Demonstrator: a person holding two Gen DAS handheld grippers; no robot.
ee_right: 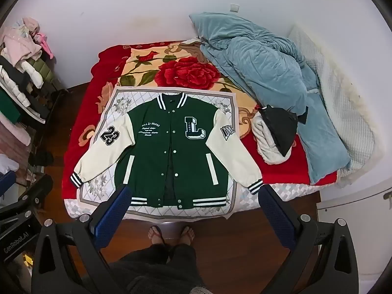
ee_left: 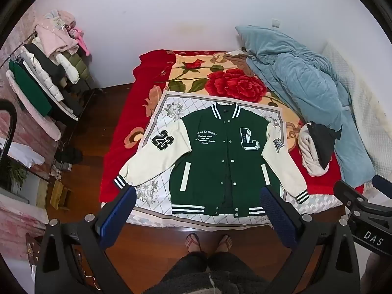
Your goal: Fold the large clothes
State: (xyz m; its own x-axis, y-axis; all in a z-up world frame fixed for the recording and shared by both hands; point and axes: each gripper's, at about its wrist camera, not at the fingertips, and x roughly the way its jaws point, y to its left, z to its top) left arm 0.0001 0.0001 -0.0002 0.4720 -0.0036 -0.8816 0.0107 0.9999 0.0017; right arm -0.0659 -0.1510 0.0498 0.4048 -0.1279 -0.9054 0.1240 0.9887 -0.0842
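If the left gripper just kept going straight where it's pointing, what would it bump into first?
Most likely the green jacket, spread flat on the bed. The left gripper is open and aimed at its lower front, with nothing visible between. Depth is hard to judge here.

Green jacket (ee_left: 220, 156) with cream sleeves; red rose-patterned blanket (ee_left: 220, 78); blue quilt (ee_left: 301, 78).

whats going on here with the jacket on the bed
A person standing at the foot of the bed holds a two-finger gripper in each hand. The left gripper and right gripper are both open and empty. A green varsity jacket with cream sleeves lies face up, sleeves spread, on a white diamond-patterned cloth over a red rose-print blanket. No fold has been made yet.
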